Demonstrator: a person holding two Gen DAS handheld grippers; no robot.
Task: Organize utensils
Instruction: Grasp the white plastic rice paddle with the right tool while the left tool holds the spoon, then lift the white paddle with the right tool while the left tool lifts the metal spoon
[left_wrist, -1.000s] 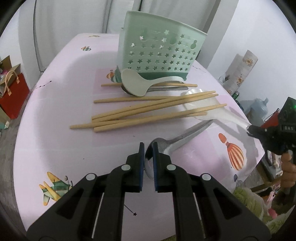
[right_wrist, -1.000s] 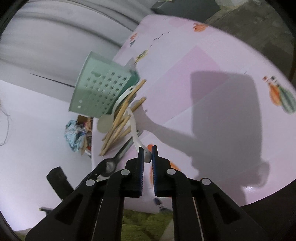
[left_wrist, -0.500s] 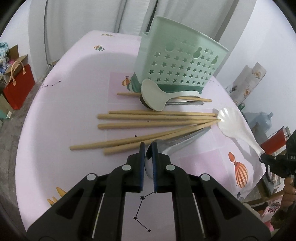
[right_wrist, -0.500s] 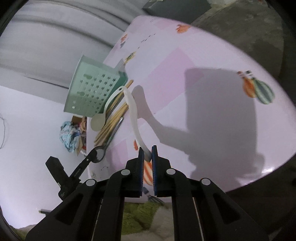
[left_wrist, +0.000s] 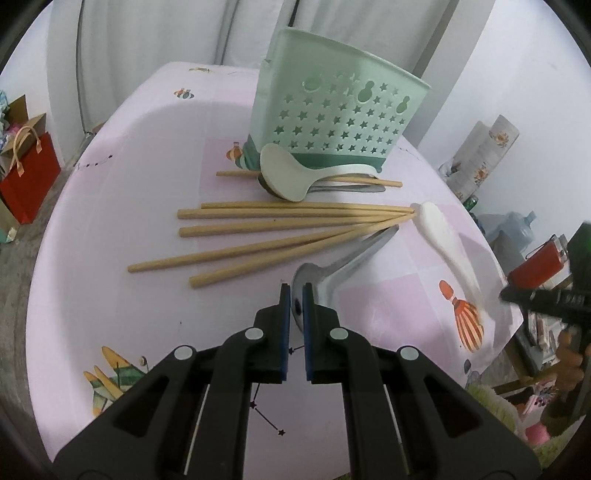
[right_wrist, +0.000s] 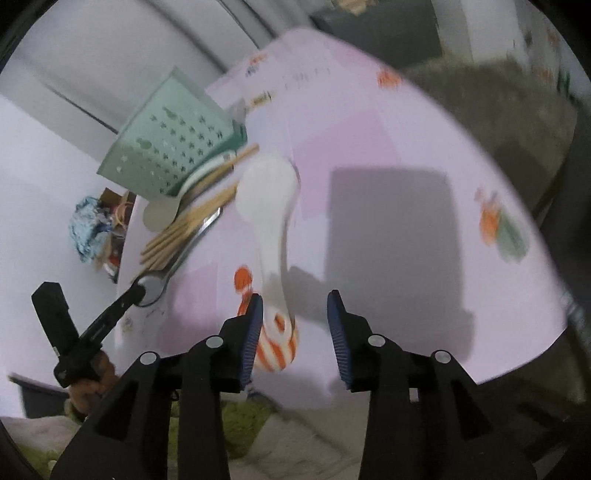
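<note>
My left gripper (left_wrist: 295, 295) is shut on the bowl of a metal spoon (left_wrist: 340, 266), whose handle slants away over the pink tablecloth. Beyond it, several wooden chopsticks (left_wrist: 277, 221) fan out in front of the mint-green star-holed utensil holder (left_wrist: 332, 122). A cream ladle (left_wrist: 284, 173) rests against the holder's base. My right gripper (right_wrist: 295, 306) has its jaws opening. The white spoon (right_wrist: 269, 206) lies flat on the cloth. Its handle end sits between those jaws beside the left pad, and the pads do not press on it.
The table's near edge (right_wrist: 369, 391) runs just under the right gripper, with green carpet below. A red bag (left_wrist: 29, 177) stands on the floor to the left. A paper roll (left_wrist: 484, 147) and a water jug (left_wrist: 517, 229) stand off the table's right side.
The white spoon hung tilted in the shut right gripper; now it lies on the cloth and those jaws have spread. The left gripper still clamps the metal spoon.
</note>
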